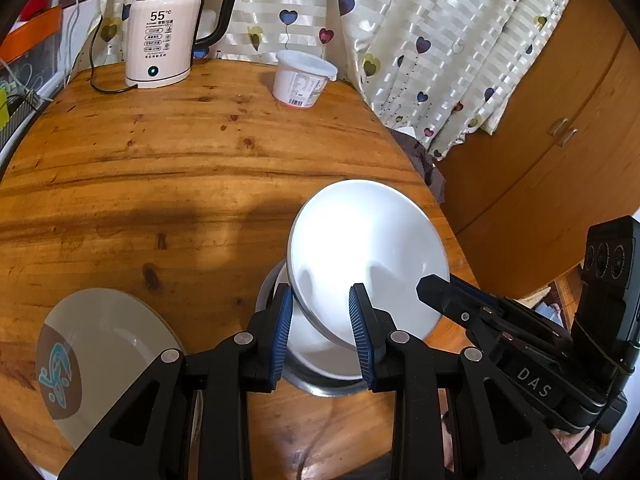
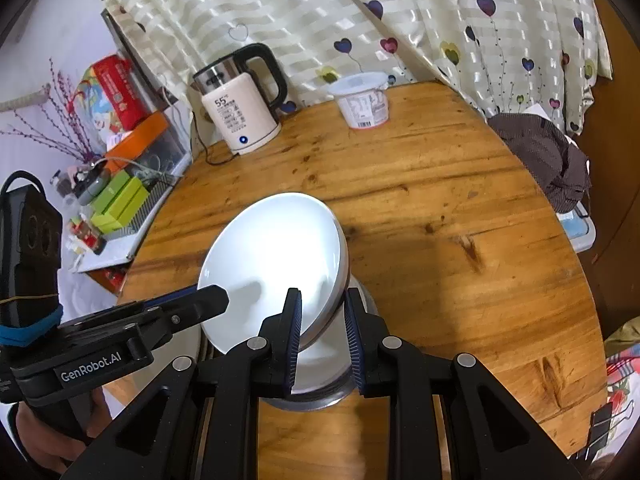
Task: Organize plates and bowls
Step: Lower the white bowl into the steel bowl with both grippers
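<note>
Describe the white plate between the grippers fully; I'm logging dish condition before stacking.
The white plate is round, glossy, plain, ceramic-looking, with no visible chips or food. It is tilted steeply, its far edge raised, above a white bowl nested in a metal bowl on the wooden table. The left gripper and the right gripper each straddle its lower rim from opposite sides; whether the pads press it is unclear.

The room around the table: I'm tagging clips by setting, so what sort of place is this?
Most likely a lived-in home, perhaps a dining corner. A round wooden table carries an electric kettle reading 55 degrees, a heart-print curtain hangs behind it, and a wooden cabinet stands beside it.
</note>
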`<action>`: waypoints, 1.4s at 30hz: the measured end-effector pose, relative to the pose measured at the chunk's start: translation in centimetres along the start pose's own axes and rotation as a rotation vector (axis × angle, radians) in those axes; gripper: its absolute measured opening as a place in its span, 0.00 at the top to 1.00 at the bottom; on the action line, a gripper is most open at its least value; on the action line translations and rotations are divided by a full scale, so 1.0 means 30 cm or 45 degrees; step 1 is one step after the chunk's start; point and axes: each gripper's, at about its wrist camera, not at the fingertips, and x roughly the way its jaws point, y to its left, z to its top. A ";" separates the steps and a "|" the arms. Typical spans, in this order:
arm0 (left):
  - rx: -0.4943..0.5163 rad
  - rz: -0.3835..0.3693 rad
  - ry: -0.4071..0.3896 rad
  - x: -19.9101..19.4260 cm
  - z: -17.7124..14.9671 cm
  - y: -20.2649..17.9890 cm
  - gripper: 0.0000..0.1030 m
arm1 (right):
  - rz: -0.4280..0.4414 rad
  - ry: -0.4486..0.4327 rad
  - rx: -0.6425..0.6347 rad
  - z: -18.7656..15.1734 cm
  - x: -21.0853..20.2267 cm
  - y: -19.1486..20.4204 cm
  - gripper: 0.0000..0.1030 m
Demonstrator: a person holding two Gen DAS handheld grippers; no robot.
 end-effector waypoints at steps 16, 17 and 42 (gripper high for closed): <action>0.005 0.039 0.070 0.036 -0.049 0.005 0.70 | -0.056 0.079 -0.049 -0.054 0.051 0.003 0.80; 0.006 0.040 0.073 0.038 -0.050 0.006 0.70 | -0.063 0.083 -0.056 -0.056 0.053 0.004 0.80; 0.002 0.051 0.105 0.074 -0.056 0.012 0.70 | -0.121 0.110 -0.126 -0.065 0.084 0.009 0.75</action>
